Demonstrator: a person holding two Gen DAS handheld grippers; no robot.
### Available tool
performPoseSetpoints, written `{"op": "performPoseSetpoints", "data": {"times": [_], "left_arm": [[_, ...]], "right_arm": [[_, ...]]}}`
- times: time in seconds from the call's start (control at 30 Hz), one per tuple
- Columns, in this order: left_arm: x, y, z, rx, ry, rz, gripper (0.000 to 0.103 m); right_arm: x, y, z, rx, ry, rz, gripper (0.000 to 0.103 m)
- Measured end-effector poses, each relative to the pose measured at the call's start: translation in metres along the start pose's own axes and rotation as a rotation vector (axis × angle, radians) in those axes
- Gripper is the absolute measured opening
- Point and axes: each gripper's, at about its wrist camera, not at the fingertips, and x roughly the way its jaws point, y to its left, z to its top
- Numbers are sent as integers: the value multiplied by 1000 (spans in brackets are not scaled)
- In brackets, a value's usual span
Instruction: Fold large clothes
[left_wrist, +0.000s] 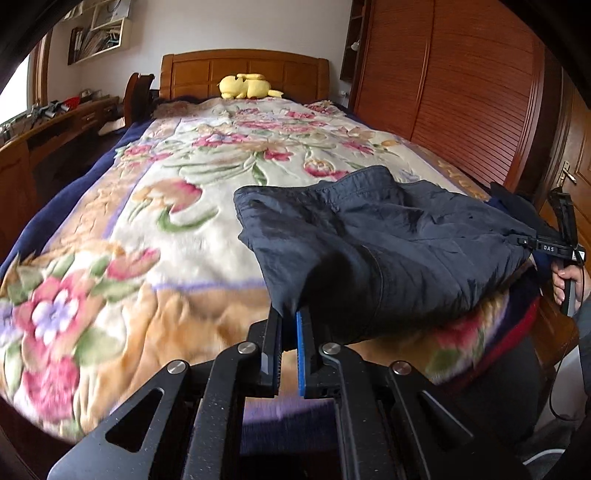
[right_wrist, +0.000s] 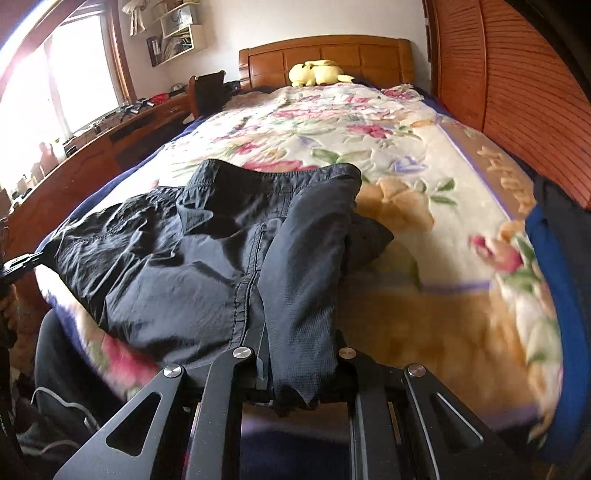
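Dark navy trousers (left_wrist: 373, 240) lie spread across the near end of a bed covered by a floral blanket (left_wrist: 177, 206), their elastic waistband toward the headboard (left_wrist: 243, 74). Both grippers have hold of the garment at its near edge. The left gripper (left_wrist: 290, 317) has its 2 fingers pinched close together on a fold of the fabric, one finger black and the other faced with a blue pad (left_wrist: 303, 350). The right gripper (right_wrist: 295, 365) is clamped on the other near end of the trousers; cloth drapes over and between its fingers (hiding most of the tips), and the jaws stand nearly closed around it. In the left wrist view the right gripper shows at the far right, gripped by a hand (left_wrist: 570, 282), with the fabric pulled taut toward it. A yellow plush toy (left_wrist: 245, 86) rests against the headboard, well apart from the trousers. A wooden wardrobe (left_wrist: 443, 85) stands along the bed's right side, a desk (right_wrist: 122, 129) along its left
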Motion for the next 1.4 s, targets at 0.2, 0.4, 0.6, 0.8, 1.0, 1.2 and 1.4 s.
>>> {"op": "performPoseSetpoints", "data": {"times": [0.2, 0.4, 0.6, 0.8, 1.0, 1.2, 1.4], "left_arm": [[6, -6, -4, 37, 38, 54, 7], [-4, -2, 4, 28, 16, 54, 14], [-18, 6, 26, 12, -51, 77, 31], [-11, 8, 55, 22, -95, 81, 35], [16, -1, 71, 34, -86, 66, 35], [50, -16, 80, 55, -48, 35, 35], [76, -36, 88, 95, -18, -4, 35]], "right_arm": [[0, -8, -2, -10, 48, -45, 20], [-15, 1, 23, -43, -15, -85, 47], [-13, -5, 64, -69, -70, -90, 56], [46, -29, 103, -55, -8, -83, 57], [108, -40, 133, -46, 84, -100, 57], [162, -55, 154, -21, 166, -90, 57], [212, -73, 165, 33, 285, -9, 57]]}}
